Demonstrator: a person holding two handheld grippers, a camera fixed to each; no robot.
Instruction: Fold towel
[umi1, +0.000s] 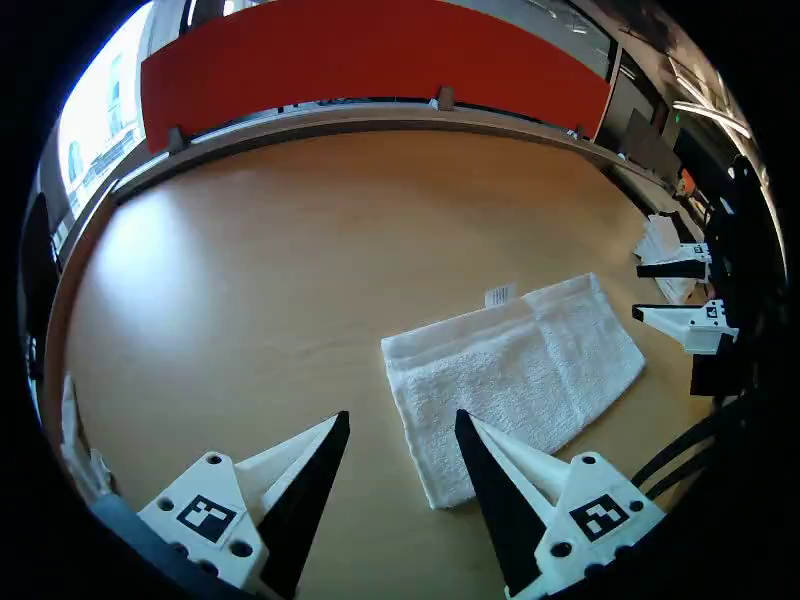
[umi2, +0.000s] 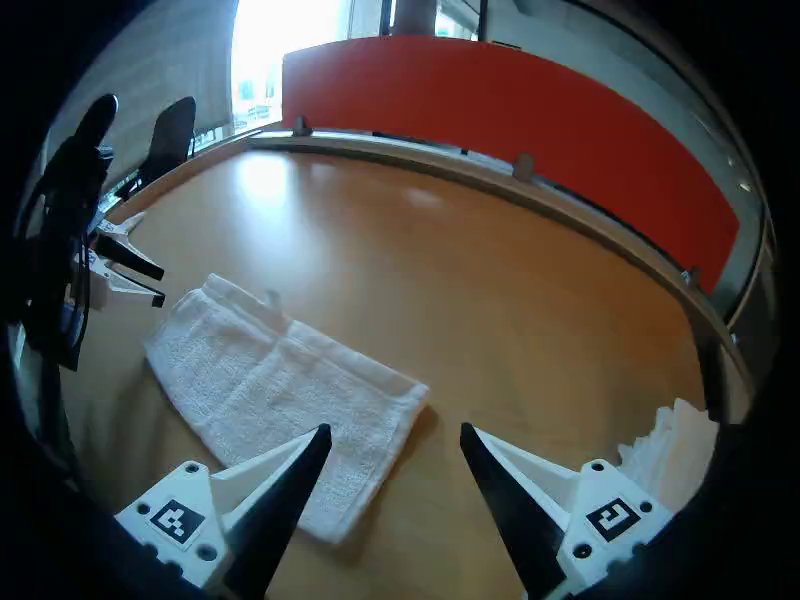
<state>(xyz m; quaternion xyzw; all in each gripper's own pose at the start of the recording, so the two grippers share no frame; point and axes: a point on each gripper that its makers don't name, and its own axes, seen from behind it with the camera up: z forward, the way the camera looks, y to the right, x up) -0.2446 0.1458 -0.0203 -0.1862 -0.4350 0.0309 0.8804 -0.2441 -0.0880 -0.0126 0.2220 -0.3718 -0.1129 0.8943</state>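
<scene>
Your left claw (umi1: 400, 418) has white fingers (umi1: 300, 490) with black inner faces, each carrying a black-and-white square marker (umi1: 207, 517). Your right claw (umi2: 395, 430) looks the same. Just ahead of both claws, the towel (umi1: 515, 385) is plain white with a nubby terry weave. The table (umi1: 270, 260) is warm honey-tan. The panel (umi1: 370, 60) far beyond the claws is orange-red.

Side-by-side low views, towel (umi1: 520, 370) in both

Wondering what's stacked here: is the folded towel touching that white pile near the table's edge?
Apart. The right gripper view shows bare wooden table between the towel and the white pile.
</scene>
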